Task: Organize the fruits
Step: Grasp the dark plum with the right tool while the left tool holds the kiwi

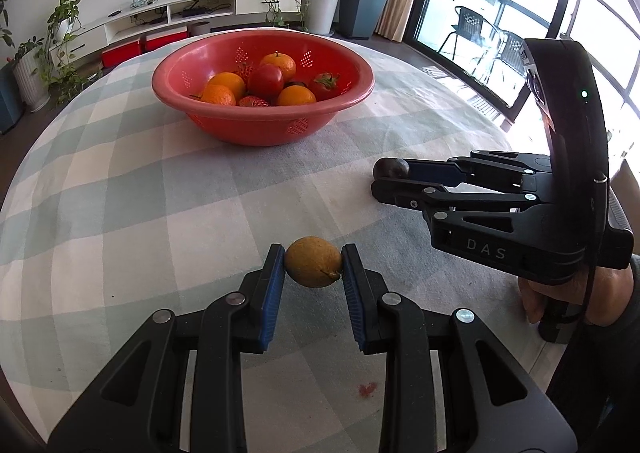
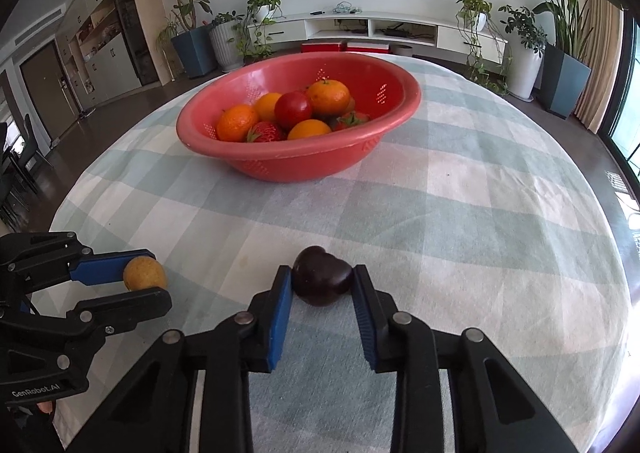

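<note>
My left gripper (image 1: 314,261) is shut on a small yellow-brown lemon (image 1: 313,261), low over the checked tablecloth; both show at the left of the right wrist view, the lemon (image 2: 144,273) between the blue pads. My right gripper (image 2: 322,277) is shut on a dark purple plum (image 2: 322,277), also low over the cloth; in the left wrist view the plum (image 1: 390,169) sits at its fingertips. The red colander bowl (image 1: 224,121) stands farther back at the table's middle, holding several oranges, a red apple (image 1: 266,80) and strawberries.
The round table (image 2: 480,213) has a pale green and white checked cloth, with a small red stain (image 1: 367,389) near the left gripper. Beyond it are a TV cabinet, potted plants and a glass door with chairs outside.
</note>
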